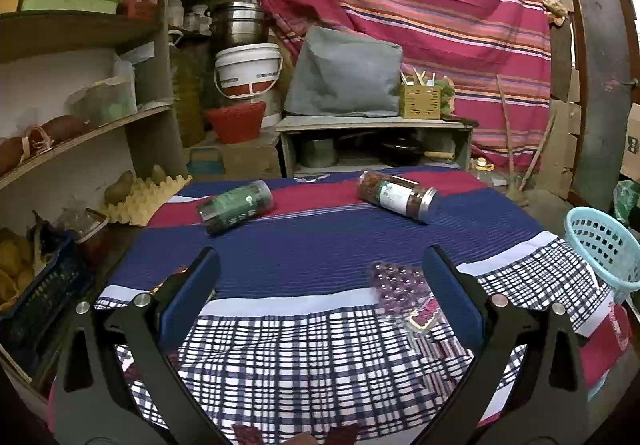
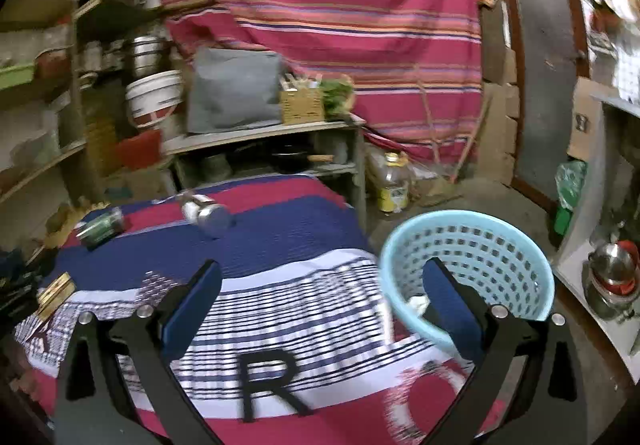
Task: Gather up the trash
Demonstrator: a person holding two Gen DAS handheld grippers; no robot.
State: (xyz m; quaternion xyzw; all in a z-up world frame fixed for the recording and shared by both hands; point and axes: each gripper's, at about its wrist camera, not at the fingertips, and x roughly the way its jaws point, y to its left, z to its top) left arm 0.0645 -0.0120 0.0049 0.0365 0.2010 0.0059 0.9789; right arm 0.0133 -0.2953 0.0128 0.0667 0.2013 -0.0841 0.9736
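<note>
— So, where is the trash?

— A crumpled clear plastic wrapper lies on the checked part of the cloth that covers the bench, just inside the right finger of the left hand-held gripper, low and near it. Something pale lies at the bottom of the light-blue basket; I cannot tell what it is.

— And the basket itself?

— It stands off the bench's right edge. In the right wrist view, the right finger of the right hand-held gripper overlaps its near rim.

— Are the tools gripping anything?

— No. Both are spread wide, nothing between the blue pads.

— What else is on the cloth?

— Two jars on their sides at the far end, well apart from both tools: a green-labelled jar to the left, a jar with a silver lid to the right. A flat yellowish packet lies at the left edge in the right wrist view.
</note>
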